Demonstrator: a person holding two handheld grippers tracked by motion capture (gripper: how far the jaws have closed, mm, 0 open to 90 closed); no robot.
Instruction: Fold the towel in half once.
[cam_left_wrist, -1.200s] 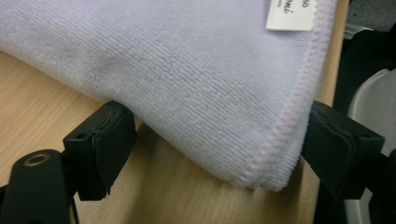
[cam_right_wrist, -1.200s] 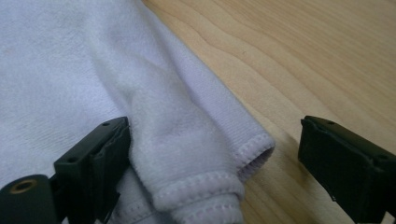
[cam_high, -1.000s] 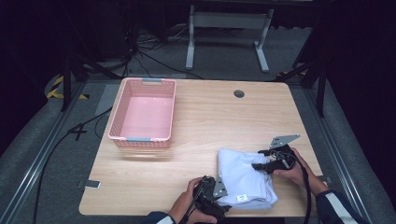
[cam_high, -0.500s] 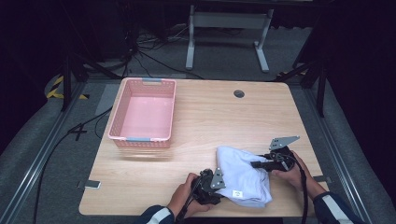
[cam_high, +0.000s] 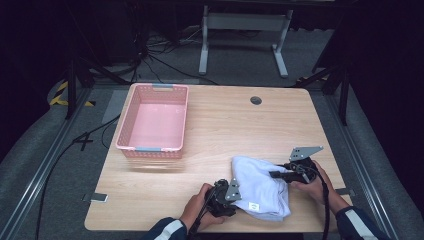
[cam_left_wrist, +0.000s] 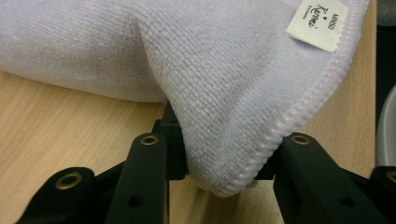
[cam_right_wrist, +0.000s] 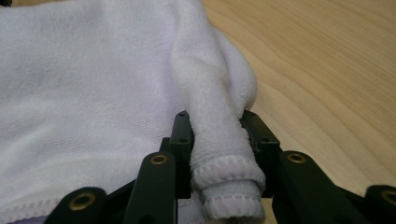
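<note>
1. Lying bunched on the near right part of the pale wooden table (cam_high: 220, 125), the white terry-cloth towel (cam_high: 260, 187) is sitting between the person's two hands, well apart from the pink plastic slatted basket (cam_high: 153, 122) at the far left.
2. The left gripper (cam_high: 232, 192) is gripping the towel's near left corner; in the left gripper view its jaws have just been closing and are now pinching a hanging fold of the cloth (cam_left_wrist: 224, 112), with the stitched pinkish hem running between them.
3. The small white label (cam_left_wrist: 317, 23) sewn at the towel's edge is showing just above that pinched corner, and in the high view it is lying on the near edge of the cloth (cam_high: 254, 205).
4. The right gripper (cam_high: 275, 174) is holding the towel's right side; in the right gripper view its jaws have also just been closing and are now clamping a rolled, doubled hem of the cloth (cam_right_wrist: 219, 154) tightly between the pads.
5. The person's left hand (cam_high: 197, 205) and right hand (cam_high: 312, 182) are resting low at the table's near edge, each wrapped around its gripper.
6. The basket is standing upright with nothing visible inside it.
7. A round dark grommet hole (cam_high: 256, 100) is sitting in the far part of the tabletop.
</note>
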